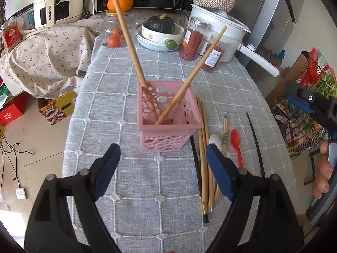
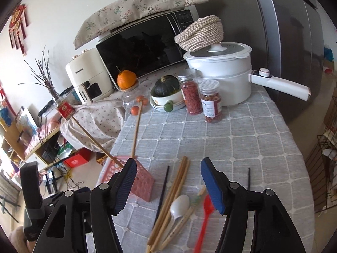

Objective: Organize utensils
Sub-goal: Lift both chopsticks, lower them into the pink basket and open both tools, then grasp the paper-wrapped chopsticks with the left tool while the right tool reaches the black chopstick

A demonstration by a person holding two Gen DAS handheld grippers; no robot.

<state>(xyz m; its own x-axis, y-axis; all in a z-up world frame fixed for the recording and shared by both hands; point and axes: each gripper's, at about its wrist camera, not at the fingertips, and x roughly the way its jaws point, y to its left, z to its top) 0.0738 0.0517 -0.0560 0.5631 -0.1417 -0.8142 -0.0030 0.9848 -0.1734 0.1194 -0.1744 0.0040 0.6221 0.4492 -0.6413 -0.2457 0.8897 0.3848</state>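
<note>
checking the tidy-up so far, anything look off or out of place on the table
Two wooden chopsticks lean crossed in the pink basket, but more chopsticks, a white spoon and a red spoon lie loose beside it.

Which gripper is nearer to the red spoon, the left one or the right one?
Right. The right gripper hangs directly over the red spoon, jaws open. The left gripper is further, facing the pink basket, with the spoon beyond its right jaw.

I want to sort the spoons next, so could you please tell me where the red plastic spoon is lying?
The red plastic spoon lies flat on the grey checked tablecloth, right of the pink basket in the left wrist view, between the white spoon and a lone black chopstick.
</note>
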